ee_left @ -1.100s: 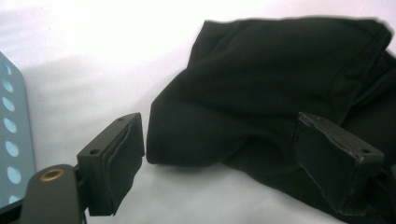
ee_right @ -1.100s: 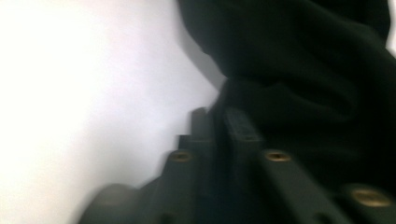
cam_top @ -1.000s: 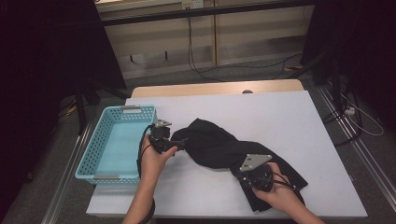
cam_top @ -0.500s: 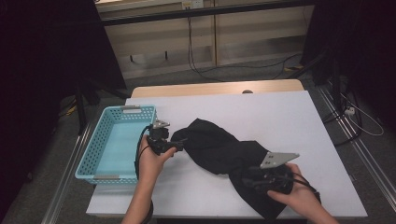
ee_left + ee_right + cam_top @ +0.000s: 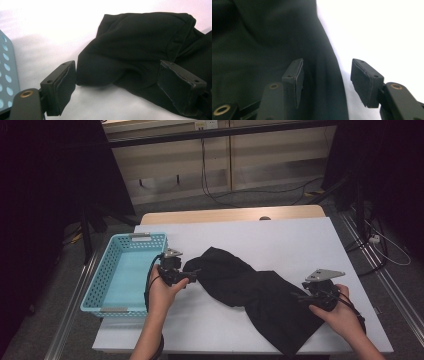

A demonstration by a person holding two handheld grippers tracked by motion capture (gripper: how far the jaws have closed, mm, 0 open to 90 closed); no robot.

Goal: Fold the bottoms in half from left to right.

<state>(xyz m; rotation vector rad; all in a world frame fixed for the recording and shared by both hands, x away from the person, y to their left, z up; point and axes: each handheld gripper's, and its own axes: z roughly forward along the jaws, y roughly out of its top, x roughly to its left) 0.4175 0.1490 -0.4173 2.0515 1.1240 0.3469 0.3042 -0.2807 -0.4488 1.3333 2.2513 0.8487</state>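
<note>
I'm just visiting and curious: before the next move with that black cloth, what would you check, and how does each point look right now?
1. Left gripper open at the cloth's left end: ok; its jaws stand wide with the cloth edge between them, pads not pressing.
2. Right gripper free of the cloth: ok; its jaws have just been opening, nothing pinched, cloth edge lies below them.
3. Cloth fully on the table: cannot tell; its near tip reaches close to the front edge.
4. Basket ready to take the cloth: ok, nothing in it.
5. Cloth flat: not ok, it lies twisted and bunched.
</note>
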